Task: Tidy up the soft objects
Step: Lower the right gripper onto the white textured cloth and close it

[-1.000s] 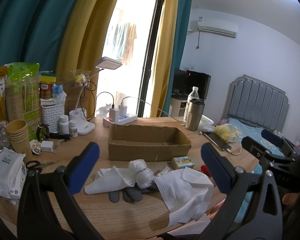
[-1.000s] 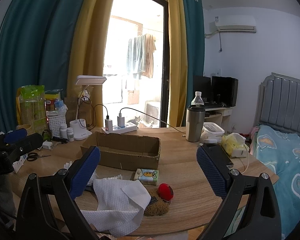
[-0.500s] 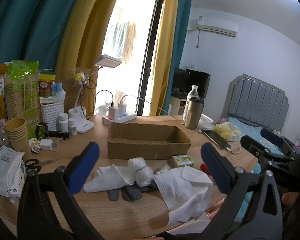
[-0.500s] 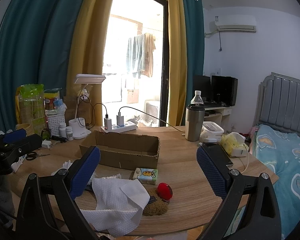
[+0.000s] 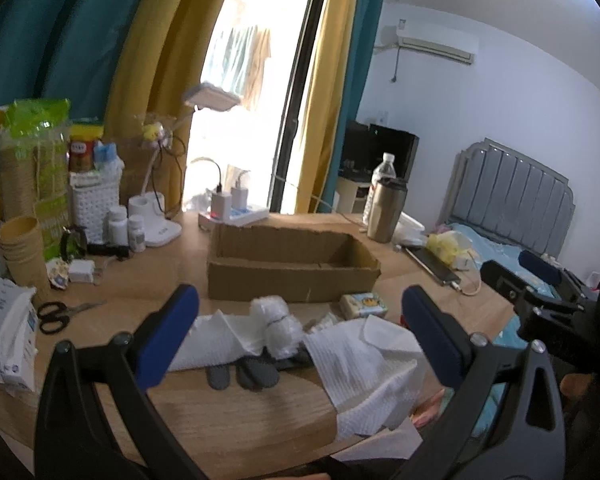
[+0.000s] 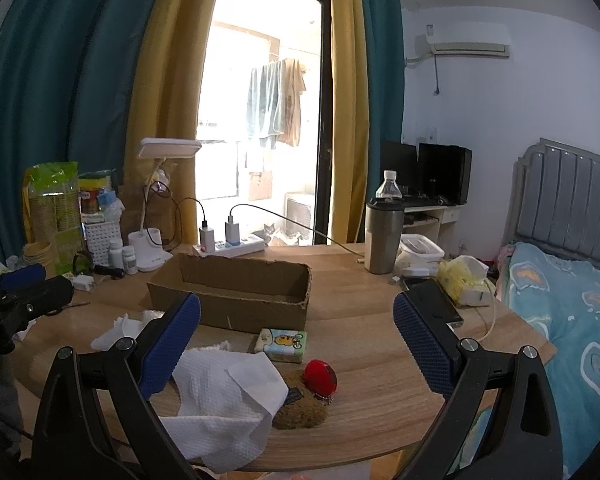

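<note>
An empty cardboard box (image 5: 292,268) (image 6: 236,292) stands mid-table. In front of it lie white cloths (image 5: 364,360) (image 6: 224,392), a white bundled roll (image 5: 274,320), grey gloves (image 5: 244,372), a small tissue pack (image 5: 363,305) (image 6: 281,342), and a brown plush with a red ball (image 6: 312,392). My left gripper (image 5: 300,332) is open and empty, above the near table edge facing the pile. My right gripper (image 6: 296,344) is open and empty, above the near edge facing the plush and tissue pack.
At the left are paper cups (image 5: 22,252), bottles (image 5: 126,232), a white basket (image 5: 96,200), scissors (image 5: 60,314) and a wipes pack (image 5: 8,332). A power strip (image 6: 232,246), lamp (image 6: 152,240), steel tumbler (image 6: 383,236), phone (image 6: 436,300) and yellow bag (image 6: 462,280) stand behind and right. A bed (image 6: 572,300) lies right.
Both grippers have drifted slightly; the table items sit a little lower and closer in the views. Both stay open and empty. Nothing on the table has moved.
</note>
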Demonstrator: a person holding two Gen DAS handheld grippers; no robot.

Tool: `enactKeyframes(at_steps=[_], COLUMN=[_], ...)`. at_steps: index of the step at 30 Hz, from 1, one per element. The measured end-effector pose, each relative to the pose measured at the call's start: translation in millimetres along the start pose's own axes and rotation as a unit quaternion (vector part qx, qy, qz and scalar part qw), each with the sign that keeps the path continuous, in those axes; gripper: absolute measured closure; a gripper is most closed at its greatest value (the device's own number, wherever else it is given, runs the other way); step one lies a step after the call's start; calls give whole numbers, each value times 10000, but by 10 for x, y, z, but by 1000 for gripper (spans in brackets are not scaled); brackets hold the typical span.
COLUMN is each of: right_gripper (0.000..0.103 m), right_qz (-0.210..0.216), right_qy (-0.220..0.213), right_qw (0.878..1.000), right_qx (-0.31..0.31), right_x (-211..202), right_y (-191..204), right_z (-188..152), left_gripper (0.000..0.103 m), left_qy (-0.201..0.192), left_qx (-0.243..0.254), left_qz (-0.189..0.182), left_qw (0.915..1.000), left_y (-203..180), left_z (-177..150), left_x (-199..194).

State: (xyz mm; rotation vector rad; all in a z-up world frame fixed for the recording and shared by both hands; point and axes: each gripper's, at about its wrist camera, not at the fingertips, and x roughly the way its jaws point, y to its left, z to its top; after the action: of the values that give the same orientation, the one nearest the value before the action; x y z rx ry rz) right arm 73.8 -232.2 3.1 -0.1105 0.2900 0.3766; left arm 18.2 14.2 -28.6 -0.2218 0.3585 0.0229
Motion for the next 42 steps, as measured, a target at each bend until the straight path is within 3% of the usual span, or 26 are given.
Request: enactKeyframes(at_steps=[9,22,33,42], right_gripper=[4,4,19,22], right_qz=[143,636,1076,1220], right_qy=[506,1246,1778,2150], right_qw=[9986,9897,9756,9645], right_qx=[15,-305,-703,-928], right_x=[286,663,926,1113], right_y=[-30,338,662,823], right_z=[-198,-507,-698,-888], left_gripper=[1,1,1,1], left_qy=[396,824,1001,1037], left_qx=[-119,-353,-479,-517], left_qz=[142,318,394,414], left_qw=[9990,9955,9930,9924], left_y=[68,320,466,518], left_z=[-189,-408,-516,-530], left_x=[231,427,526,540])
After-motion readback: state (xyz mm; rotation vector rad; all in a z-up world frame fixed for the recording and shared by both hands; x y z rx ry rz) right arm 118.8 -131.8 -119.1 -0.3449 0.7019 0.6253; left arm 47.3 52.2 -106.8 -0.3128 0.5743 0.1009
